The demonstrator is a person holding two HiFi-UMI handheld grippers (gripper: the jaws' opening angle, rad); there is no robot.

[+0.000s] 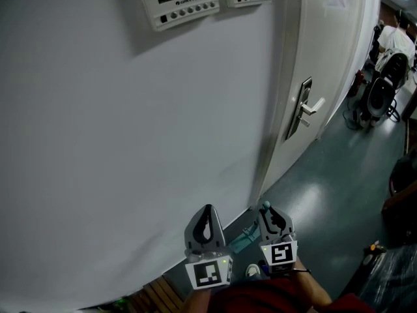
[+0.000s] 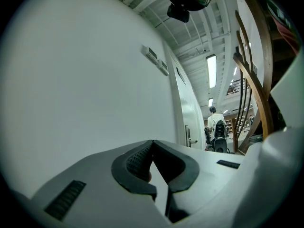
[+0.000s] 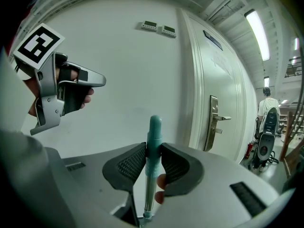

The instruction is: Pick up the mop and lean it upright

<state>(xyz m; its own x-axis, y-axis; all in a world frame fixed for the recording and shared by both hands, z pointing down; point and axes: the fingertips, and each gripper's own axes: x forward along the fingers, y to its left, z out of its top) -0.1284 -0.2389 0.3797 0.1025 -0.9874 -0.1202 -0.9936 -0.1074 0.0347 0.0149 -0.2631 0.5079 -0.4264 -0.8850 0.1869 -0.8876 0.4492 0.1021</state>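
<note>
The mop handle (image 3: pixel 154 127) is a thin metal pole with a teal grip at its top end, and it stands upright in the right gripper view. My right gripper (image 3: pixel 153 148) is shut on that teal grip, whose rounded tip pokes up past the pads. In the head view the right gripper (image 1: pixel 273 223) is low and close to the white wall (image 1: pixel 130 142), with the teal tip (image 1: pixel 266 206) showing above it and a teal mop part (image 1: pixel 244 240) below on the floor. My left gripper (image 1: pixel 207 225) hangs just left of it, tips touching and nothing between them (image 2: pixel 152 144).
A white door (image 1: pixel 326 77) with a metal lever handle (image 1: pixel 311 108) stands right of the wall. Two wall control panels (image 1: pixel 182 2) hang high up. A person in white (image 1: pixel 396 41) is far down the grey floor. Wooden slats (image 1: pixel 153 295) lie at the lower left.
</note>
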